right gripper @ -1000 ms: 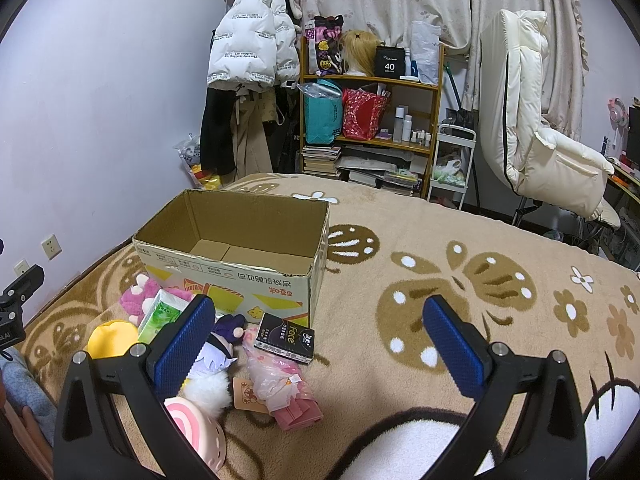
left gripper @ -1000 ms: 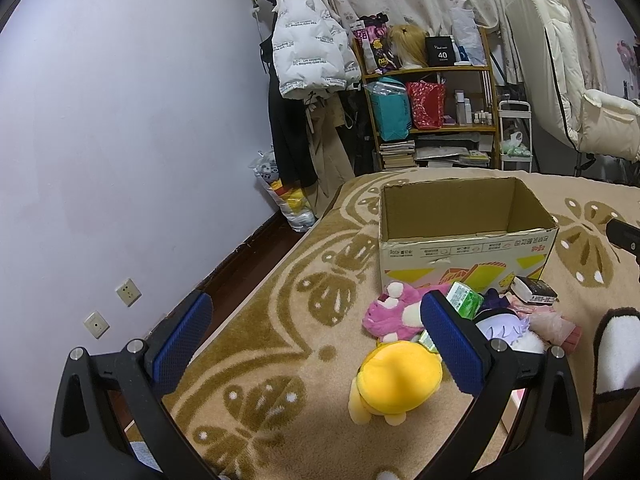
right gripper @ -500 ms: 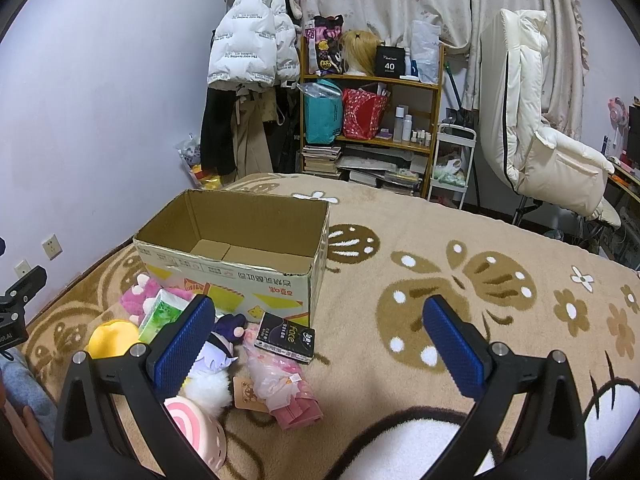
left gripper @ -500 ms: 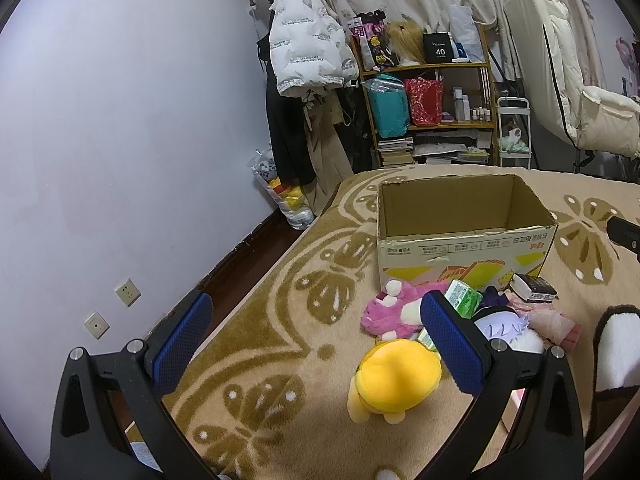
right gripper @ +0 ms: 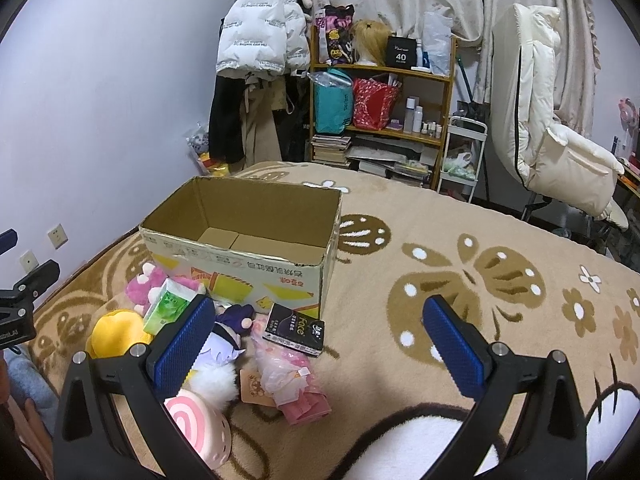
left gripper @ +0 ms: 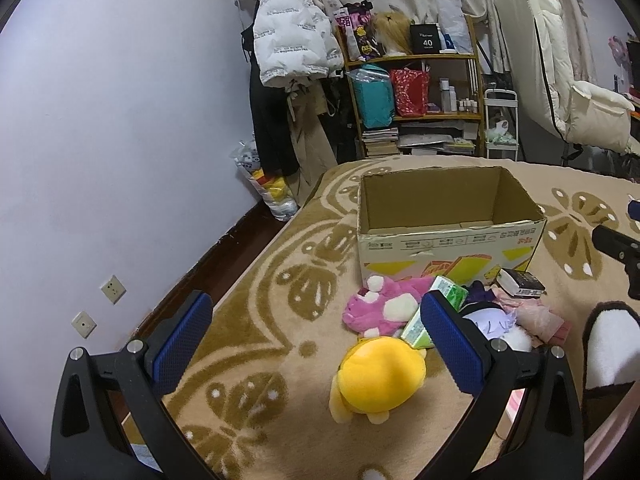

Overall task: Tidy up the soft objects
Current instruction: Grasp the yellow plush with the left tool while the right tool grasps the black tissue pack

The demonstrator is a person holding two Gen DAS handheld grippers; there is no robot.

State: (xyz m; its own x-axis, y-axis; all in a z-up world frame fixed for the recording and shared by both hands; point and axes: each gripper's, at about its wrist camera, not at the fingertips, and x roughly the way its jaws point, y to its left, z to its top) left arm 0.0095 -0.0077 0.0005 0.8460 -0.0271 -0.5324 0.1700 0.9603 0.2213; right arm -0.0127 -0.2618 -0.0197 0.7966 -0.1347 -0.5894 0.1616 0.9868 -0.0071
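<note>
An open, empty cardboard box [left gripper: 448, 236] [right gripper: 240, 258] stands on a patterned blanket. In front of it lies a pile: a yellow plush [left gripper: 380, 376] [right gripper: 114, 332], a pink plush [left gripper: 384, 306] [right gripper: 144, 286], a green tissue pack [left gripper: 436, 312] [right gripper: 168, 306], a purple-haired doll [right gripper: 226, 344], a black tissue pack [right gripper: 295, 330], a pink wrapped bundle [right gripper: 292, 384] and a pink swirl cushion [right gripper: 200, 430]. My left gripper [left gripper: 316, 344] is open and empty, above the blanket left of the pile. My right gripper [right gripper: 316, 344] is open and empty, right of the pile.
The blanket [right gripper: 460, 280] covers a bed that ends at a lilac wall [left gripper: 120, 140] on the left. Behind stand a coat rack with a white puffer jacket [right gripper: 260, 40], a cluttered shelf [right gripper: 380, 120] and a cream recliner chair [right gripper: 552, 132].
The left wrist view has shifted slightly, with the box and pile now a little lower and left in frame. The right gripper has barely moved. Both stay open.
</note>
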